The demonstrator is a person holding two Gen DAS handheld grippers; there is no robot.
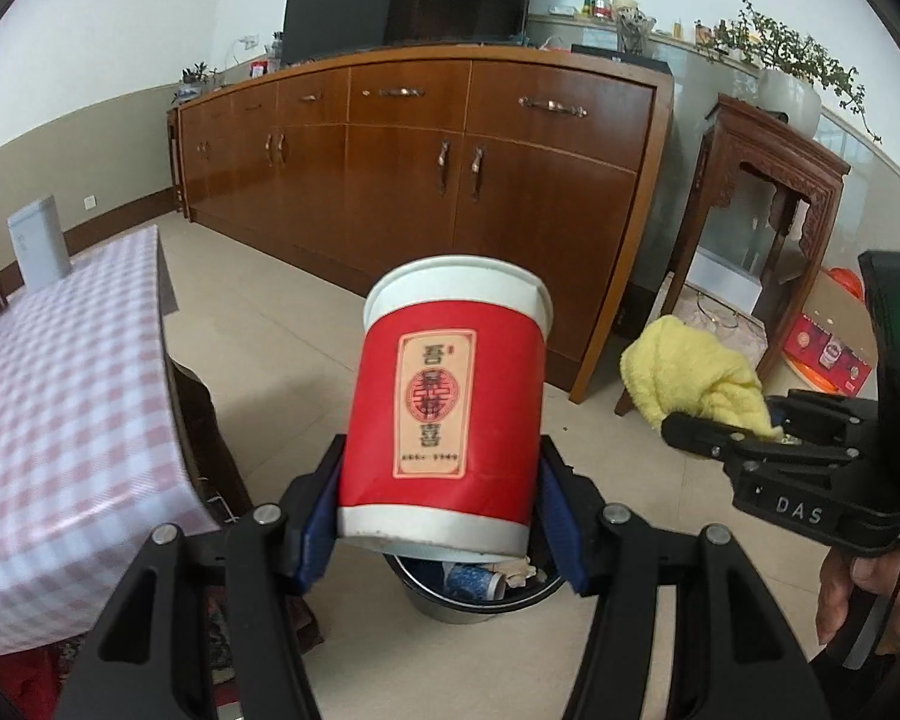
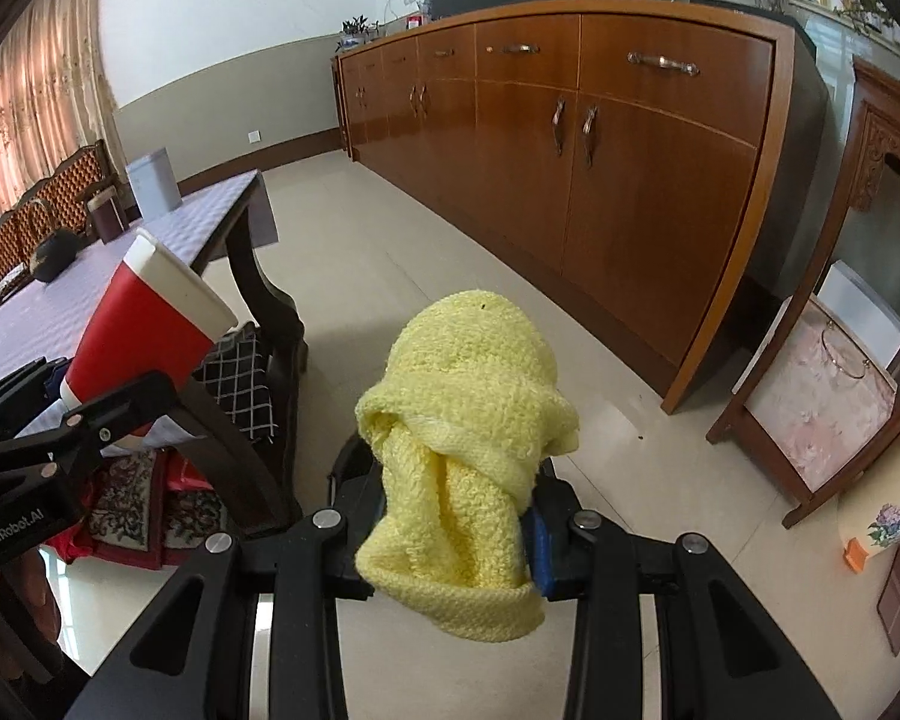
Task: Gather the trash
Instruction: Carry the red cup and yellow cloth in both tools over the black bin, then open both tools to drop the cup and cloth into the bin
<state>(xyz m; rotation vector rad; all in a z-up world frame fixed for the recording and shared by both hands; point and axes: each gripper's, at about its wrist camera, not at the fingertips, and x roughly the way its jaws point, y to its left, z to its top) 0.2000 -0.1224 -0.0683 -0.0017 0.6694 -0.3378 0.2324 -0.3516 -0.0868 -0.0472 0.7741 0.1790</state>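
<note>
Left claw pinching red-and-white paper cup, directly above dark round trash bin, poised for drop. Right claw clamped on crumpled yellow knit cloth, alongside.

A long glossy brown wooden sideboard lines the white-and-beige wall. Pale beige tiled floor spreads below. A pink checked-cloth worktop stands left; a carved dark wooden stand right.
</note>
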